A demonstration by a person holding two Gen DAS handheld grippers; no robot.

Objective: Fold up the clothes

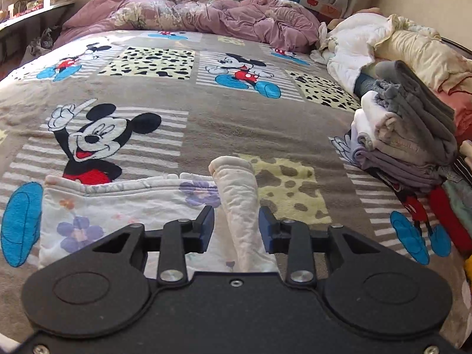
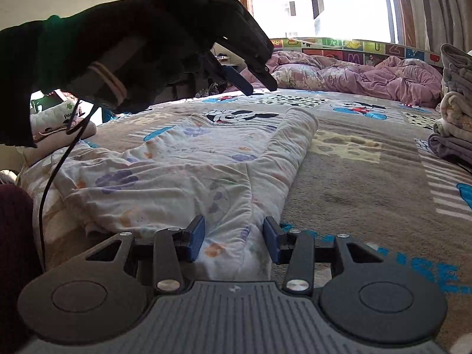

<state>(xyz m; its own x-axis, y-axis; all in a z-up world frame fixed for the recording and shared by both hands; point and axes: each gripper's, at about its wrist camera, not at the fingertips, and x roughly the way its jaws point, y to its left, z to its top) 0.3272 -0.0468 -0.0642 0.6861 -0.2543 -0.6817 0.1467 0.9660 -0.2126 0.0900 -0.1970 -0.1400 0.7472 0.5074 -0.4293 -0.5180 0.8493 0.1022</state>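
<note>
One garment is being worked on: a white floral pyjama top lying spread on the Mickey Mouse blanket that covers the bed, with one sleeve folded over so its cuff points toward 12 o'clock in the right wrist view. In the left wrist view that same sleeve runs up from 6 o'clock between the blue pads of the left gripper, whose jaws stand apart with a gap on either side of the cloth, so nothing is clamped. The right gripper hangs over the near part of the top at 6 o'clock, its two pads also spread, cloth beneath them but not pinched. Seen from the right wrist, the left gripper hangs in the air at 11 o'clock, held by a dark-gloved hand, clear of the fabric. No baskets or boxes are in view; the nearest thing to a container is one stack of folded clothes at 3 o'clock on the blanket, at least five layers in grey, white and lilac. One crumpled pink duvet lies at 12 o'clock.
</note>
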